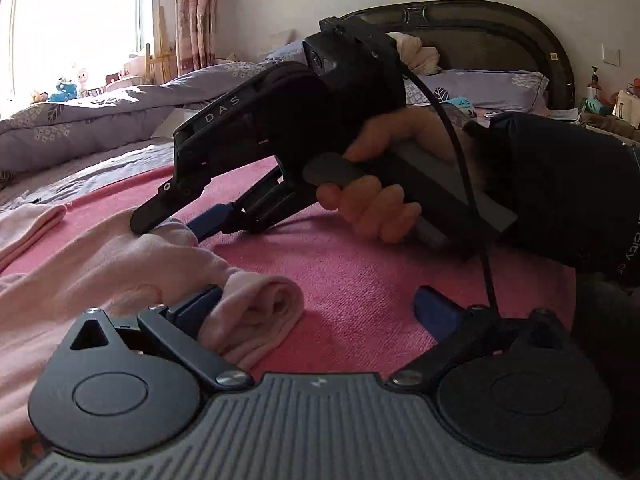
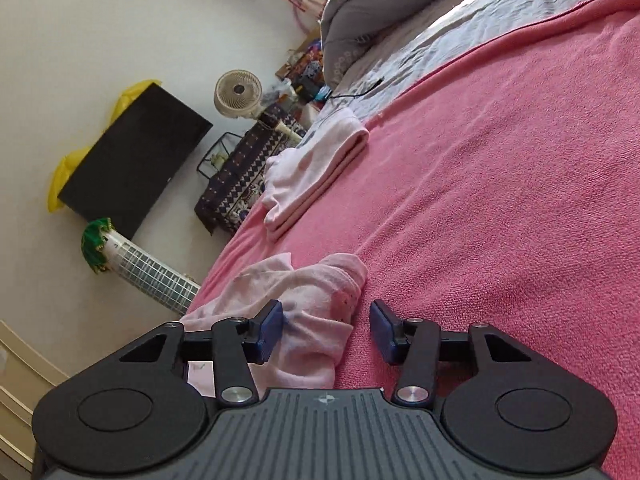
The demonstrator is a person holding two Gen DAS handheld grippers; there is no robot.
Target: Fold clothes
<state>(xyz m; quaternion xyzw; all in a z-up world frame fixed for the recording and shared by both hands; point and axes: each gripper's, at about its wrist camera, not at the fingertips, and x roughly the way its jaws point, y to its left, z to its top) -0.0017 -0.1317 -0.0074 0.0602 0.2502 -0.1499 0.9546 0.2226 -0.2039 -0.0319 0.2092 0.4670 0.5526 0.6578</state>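
A pale pink garment lies crumpled on the pink blanket; its rolled cuff sits between my left gripper's fingers. The left gripper stands wide open, its left pad against the cloth and its right pad clear of it. A hand holds my right gripper low over the garment's far edge. In the right wrist view the right gripper straddles the garment: the left pad touches the cloth, while the right pad stands apart from it, so it is open.
A folded pale pink garment lies farther along the blanket near the bed's edge. A grey-purple duvet is piled beyond it, with pillows and a dark headboard behind. Beside the bed stand a fan and a black box.
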